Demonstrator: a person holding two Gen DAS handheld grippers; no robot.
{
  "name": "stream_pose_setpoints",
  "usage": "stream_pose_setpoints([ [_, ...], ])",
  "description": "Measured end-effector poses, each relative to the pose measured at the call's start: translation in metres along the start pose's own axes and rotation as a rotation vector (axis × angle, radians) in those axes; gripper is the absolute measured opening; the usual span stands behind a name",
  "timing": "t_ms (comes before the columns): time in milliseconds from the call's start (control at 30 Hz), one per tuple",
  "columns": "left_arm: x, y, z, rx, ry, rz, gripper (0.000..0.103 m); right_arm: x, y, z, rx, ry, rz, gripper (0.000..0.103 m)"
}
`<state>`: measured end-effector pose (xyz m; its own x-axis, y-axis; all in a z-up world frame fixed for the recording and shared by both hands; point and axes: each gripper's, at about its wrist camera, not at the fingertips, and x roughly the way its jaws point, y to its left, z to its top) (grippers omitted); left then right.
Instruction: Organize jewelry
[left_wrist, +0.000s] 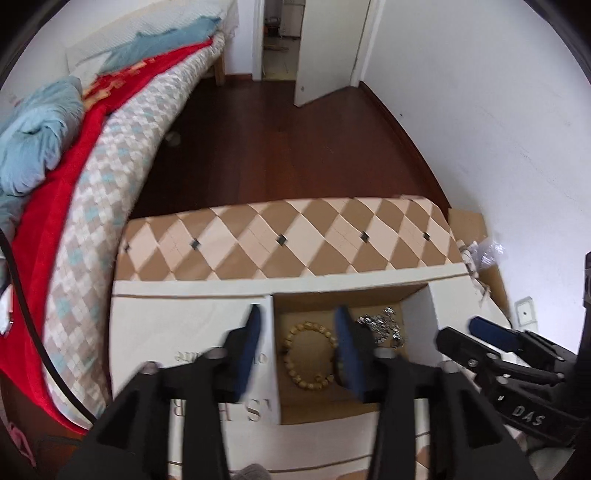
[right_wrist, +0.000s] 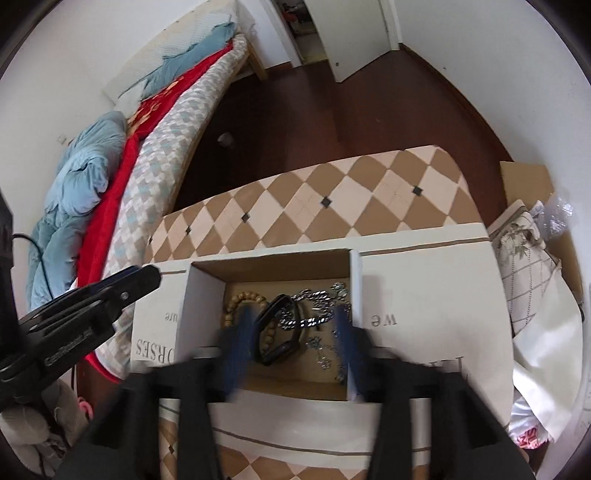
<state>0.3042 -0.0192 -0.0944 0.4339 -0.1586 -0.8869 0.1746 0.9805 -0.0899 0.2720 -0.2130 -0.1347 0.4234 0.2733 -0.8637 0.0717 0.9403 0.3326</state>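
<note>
An open white box (left_wrist: 192, 332) (right_wrist: 424, 295) with a brown cardboard floor sits on a diamond-patterned table. Inside lie a wooden bead bracelet (left_wrist: 308, 354) (right_wrist: 240, 301), a black band (right_wrist: 279, 334) and silver chains (left_wrist: 384, 326) (right_wrist: 317, 317). My left gripper (left_wrist: 299, 347) is open above the box, over the bead bracelet. My right gripper (right_wrist: 291, 343) is open above the box, straddling the black band and chains; it also shows in the left wrist view (left_wrist: 476, 336). Both are empty.
The table (left_wrist: 280, 236) (right_wrist: 332, 199) has a tan and cream diamond top. A bed with red and blue bedding (left_wrist: 74, 147) (right_wrist: 110, 184) lies to the left. Cardboard and bags (right_wrist: 535, 240) sit at the right by the wall. Dark wood floor (left_wrist: 295, 147) lies beyond.
</note>
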Motion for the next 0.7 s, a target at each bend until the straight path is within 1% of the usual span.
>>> stream_pose_setpoints([
  [33,-0.002,0.002,0.000,0.000,-0.014,0.031,0.074,-0.002,0.000,0.000,-0.005,-0.004,-0.020,0.065],
  [100,-0.006,0.006,-0.002,0.000,-0.037,0.079,0.088,-0.004,-0.001,-0.001,-0.013,-0.007,-0.051,0.066],
  [133,-0.007,0.007,-0.003,0.002,-0.040,0.094,0.091,-0.005,-0.002,-0.002,-0.015,-0.003,-0.073,0.076],
  [167,-0.007,0.009,-0.005,0.002,-0.041,0.118,0.091,-0.005,-0.002,-0.003,-0.024,0.000,-0.108,0.091],
  [233,-0.006,0.012,-0.012,0.004,-0.038,0.162,0.096,-0.004,-0.001,-0.007,-0.049,0.002,-0.186,0.102],
  [300,-0.005,0.015,-0.019,0.003,-0.032,0.184,0.098,-0.001,0.001,-0.013,-0.070,0.014,-0.258,0.103],
  [400,-0.006,0.016,-0.031,0.003,-0.026,0.206,0.098,0.001,0.000,-0.022,-0.073,0.025,-0.300,0.103],
  [467,-0.008,0.016,-0.040,-0.002,-0.019,0.202,0.099,-0.001,0.000,-0.028,-0.078,0.021,-0.325,0.103],
  [567,-0.015,0.014,-0.050,-0.008,-0.022,0.194,0.101,-0.008,0.005,-0.035,-0.091,0.016,-0.338,0.103],
  [700,-0.038,0.007,-0.064,0.000,-0.043,0.194,0.101,-0.033,0.017,-0.046,-0.105,-0.022,-0.337,0.103],
])
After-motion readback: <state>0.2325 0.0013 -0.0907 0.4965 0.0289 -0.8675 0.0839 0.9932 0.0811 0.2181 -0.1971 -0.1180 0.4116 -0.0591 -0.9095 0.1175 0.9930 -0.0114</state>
